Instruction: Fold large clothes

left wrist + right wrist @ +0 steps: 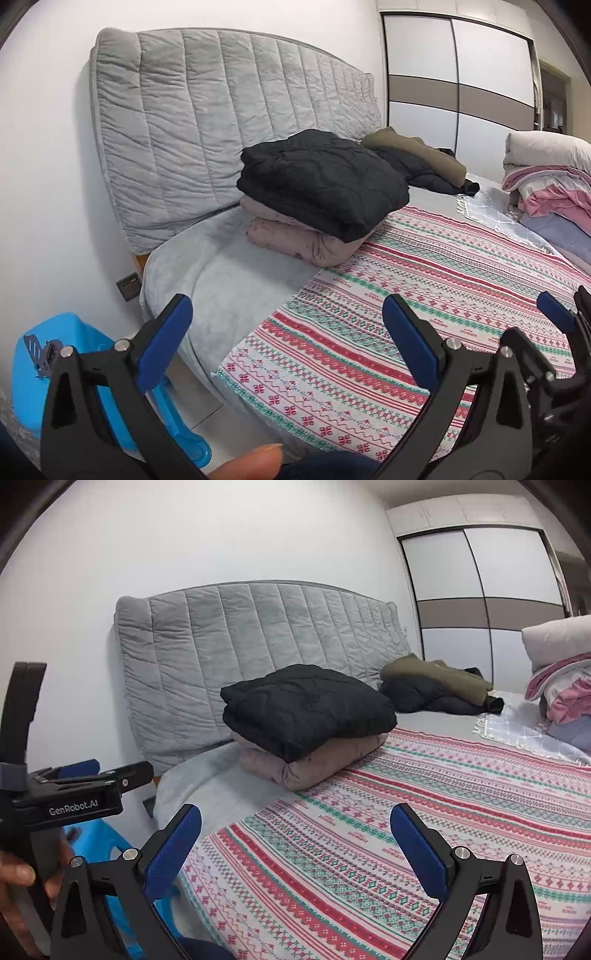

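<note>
- Left tongs [286, 336] are hovering released, jaws spread wide, at the lower centre of the left wrist view over the patterned bedspread [424, 280].
- Right tongs [295, 843] are likewise gaping, gripping nothing.
- Folded black padded jacket [325, 181] is lying on a folded pink garment [295, 240] at frame centre, near the grey headboard [221, 110].
- Unfolded olive-and-black coat [424, 158] is lying at upper right, beside the stack.

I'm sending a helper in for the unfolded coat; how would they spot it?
Start at the grey headboard and go to its right end. The olive coat lies crumpled there over a dark garment, unlike the neatly folded black jacket stacked nearby.
</note>
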Demonstrator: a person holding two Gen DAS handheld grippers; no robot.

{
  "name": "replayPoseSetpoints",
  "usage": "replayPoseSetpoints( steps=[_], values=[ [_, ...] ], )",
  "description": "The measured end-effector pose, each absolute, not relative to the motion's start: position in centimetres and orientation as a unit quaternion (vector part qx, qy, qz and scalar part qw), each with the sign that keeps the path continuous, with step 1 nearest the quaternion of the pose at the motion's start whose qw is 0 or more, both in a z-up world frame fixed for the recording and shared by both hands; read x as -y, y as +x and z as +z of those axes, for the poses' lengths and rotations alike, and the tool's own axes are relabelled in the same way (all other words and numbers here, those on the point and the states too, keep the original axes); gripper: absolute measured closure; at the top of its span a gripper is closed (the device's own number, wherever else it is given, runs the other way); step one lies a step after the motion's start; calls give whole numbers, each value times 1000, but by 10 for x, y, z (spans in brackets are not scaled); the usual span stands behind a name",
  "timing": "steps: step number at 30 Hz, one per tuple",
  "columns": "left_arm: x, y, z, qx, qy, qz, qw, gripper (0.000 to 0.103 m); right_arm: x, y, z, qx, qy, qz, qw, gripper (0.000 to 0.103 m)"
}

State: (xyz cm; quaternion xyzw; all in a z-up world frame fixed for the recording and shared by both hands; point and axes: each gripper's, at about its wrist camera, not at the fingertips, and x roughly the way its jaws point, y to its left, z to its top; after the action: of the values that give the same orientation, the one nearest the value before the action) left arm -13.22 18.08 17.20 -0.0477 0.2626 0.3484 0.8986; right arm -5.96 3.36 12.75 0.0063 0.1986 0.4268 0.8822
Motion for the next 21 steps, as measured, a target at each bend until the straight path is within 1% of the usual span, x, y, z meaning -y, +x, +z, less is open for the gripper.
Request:
replayPoseSetpoints(
  steps=[21],
  values=[
    [-173,-128,164,-273,-37,348,896,1,-40,-51,118,-222,6,406,887,0]
  ],
)
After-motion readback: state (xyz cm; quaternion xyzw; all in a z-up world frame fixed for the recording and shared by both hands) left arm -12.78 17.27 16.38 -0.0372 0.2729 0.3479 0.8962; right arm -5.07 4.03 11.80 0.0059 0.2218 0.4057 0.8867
